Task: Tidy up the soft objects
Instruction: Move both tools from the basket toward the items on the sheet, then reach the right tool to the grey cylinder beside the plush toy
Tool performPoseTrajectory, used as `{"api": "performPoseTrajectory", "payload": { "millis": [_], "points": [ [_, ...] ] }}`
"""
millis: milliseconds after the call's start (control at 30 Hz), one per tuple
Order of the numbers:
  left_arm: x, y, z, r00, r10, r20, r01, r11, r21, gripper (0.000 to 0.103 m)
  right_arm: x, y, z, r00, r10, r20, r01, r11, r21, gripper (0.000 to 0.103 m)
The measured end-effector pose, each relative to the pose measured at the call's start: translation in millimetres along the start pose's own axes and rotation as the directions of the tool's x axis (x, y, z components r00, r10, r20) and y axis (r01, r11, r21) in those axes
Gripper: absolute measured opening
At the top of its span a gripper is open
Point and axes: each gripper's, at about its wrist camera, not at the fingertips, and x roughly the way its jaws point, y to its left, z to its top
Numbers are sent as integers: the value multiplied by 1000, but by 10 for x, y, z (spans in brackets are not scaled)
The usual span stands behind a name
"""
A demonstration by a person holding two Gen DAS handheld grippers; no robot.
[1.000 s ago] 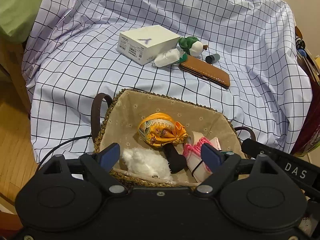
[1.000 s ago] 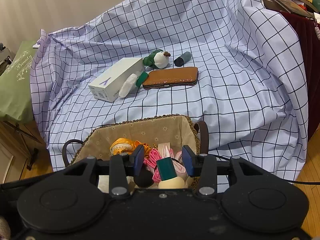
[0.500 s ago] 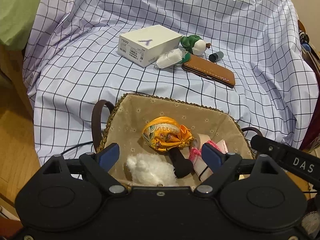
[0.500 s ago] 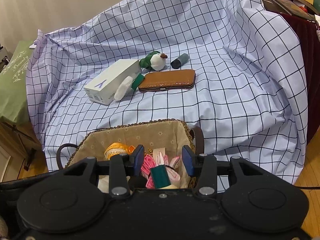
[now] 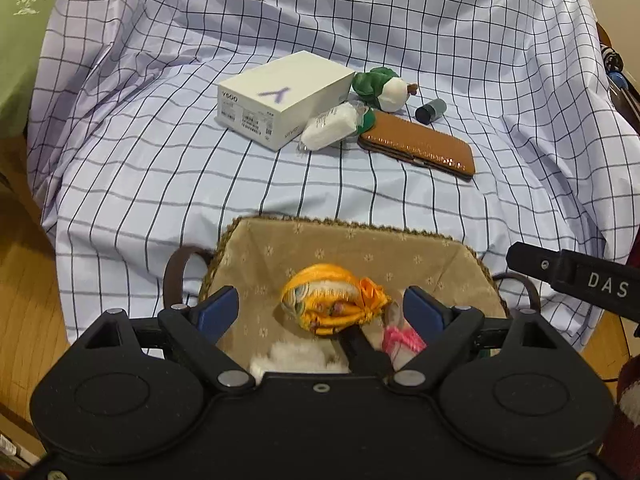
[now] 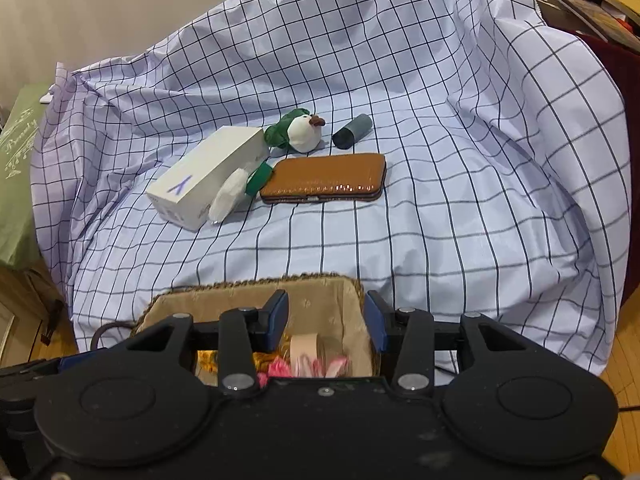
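Note:
A woven basket (image 5: pixel 352 232) with a beige lining sits at the near edge of the checked sheet. It holds an orange patterned pouch (image 5: pixel 334 304), a white fluffy item (image 5: pixel 296 356), a pink knitted item (image 5: pixel 402 340) and a black object. My left gripper (image 5: pixel 326 308) is open and empty above the basket. My right gripper (image 6: pixel 326 314) is open and empty over the basket's right part (image 6: pixel 320 284). A green and white plush bird (image 6: pixel 298 132) lies farther back on the sheet, also in the left wrist view (image 5: pixel 384 88).
On the sheet (image 6: pixel 440 184) lie a white phone box (image 6: pixel 208 176), a white packet with a green end (image 6: pixel 232 196), a brown leather case (image 6: pixel 326 178) and a small dark cylinder (image 6: pixel 352 132). A green cushion (image 5: pixel 20 20) is at the left. Wooden floor lies below.
Both grippers have pulled back and up from the basket. The teal-topped item seen between the right fingers earlier is out of sight now. The right jaws stand wider.

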Motion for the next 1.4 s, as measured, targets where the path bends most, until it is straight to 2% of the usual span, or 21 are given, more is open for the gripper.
{"api": "performPoseTrajectory", "payload": {
  "millis": [567, 933, 1100, 1400],
  "points": [
    [583, 119, 612, 1000, -9, -14, 9, 1000, -23, 87, 662, 123, 524, 999, -31, -28, 30, 998, -58, 42],
    [863, 210, 812, 1000, 4, -29, -5, 1000, -13, 87, 959, 410, 817, 1000, 9, -5, -10, 991, -133, 43],
    [947, 274, 867, 999, -5, -34, 4, 1000, -21, 87, 1130, 461, 976, 999, -27, 45, 35, 984, -173, 43],
    [1128, 301, 977, 998, -34, -53, 32, 999, -26, 87, 1598, 183, 1401, 990, -101, 96, 116, 980, -164, 44]
  ]
}}
